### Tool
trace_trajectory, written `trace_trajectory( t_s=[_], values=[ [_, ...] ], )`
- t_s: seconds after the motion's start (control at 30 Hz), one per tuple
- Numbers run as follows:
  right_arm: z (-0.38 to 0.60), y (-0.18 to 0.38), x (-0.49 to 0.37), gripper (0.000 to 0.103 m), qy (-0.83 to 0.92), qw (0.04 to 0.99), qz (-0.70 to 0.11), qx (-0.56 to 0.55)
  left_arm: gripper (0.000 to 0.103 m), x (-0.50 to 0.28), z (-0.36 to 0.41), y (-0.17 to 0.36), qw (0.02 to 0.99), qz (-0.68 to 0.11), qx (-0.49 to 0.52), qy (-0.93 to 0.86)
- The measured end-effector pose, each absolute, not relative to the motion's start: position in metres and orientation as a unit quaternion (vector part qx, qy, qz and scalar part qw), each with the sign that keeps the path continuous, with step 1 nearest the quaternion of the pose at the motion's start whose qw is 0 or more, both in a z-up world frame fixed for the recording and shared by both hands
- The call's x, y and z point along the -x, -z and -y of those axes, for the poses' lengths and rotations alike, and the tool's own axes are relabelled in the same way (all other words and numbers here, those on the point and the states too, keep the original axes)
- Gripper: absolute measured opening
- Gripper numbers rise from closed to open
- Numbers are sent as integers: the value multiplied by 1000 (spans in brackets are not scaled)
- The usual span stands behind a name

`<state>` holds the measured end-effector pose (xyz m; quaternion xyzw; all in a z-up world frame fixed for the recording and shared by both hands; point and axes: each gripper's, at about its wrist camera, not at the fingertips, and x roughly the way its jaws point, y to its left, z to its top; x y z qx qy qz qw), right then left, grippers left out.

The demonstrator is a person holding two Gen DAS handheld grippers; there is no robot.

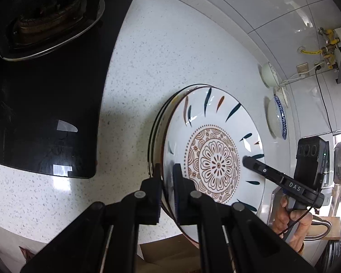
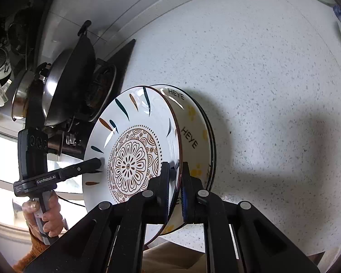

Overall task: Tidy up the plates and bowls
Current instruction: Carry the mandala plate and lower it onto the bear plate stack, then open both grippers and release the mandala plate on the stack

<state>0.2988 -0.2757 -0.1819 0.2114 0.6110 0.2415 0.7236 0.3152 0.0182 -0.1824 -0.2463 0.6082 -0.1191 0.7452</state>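
Observation:
A white plate point(image 1: 218, 163) with a brown flower medallion and teal and orange dashes is held at two opposite rims. My left gripper point(image 1: 168, 173) is shut on its near rim in the left wrist view. My right gripper point(image 2: 175, 170) is shut on the other rim and shows in the left wrist view as a black finger point(image 1: 252, 162). The right wrist view also shows the patterned plate point(image 2: 134, 159) and the left gripper point(image 2: 100, 162). Right under it lies a stack: a "HEYE" plate point(image 2: 193, 132) with yellow flowers on dark-rimmed plates point(image 2: 212, 141). I cannot tell whether the held plate touches the stack.
The stack stands on a speckled white counter point(image 1: 170, 45). A black glass hob point(image 1: 45, 102) with a burner point(image 1: 50, 22) lies to one side, bearing a wok point(image 2: 72, 79). A white bowl point(image 1: 269, 75) and a blue-rimmed bowl point(image 1: 277, 120) sit near the tiled wall.

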Motion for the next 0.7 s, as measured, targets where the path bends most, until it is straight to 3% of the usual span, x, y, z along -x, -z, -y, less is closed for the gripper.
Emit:
trace_trajectory(
  t_s=[0.7],
  values=[
    [281, 175, -296, 14, -207, 733, -618, -197, 7, -328, -14, 185, 746, -609, 237, 132]
  ],
)
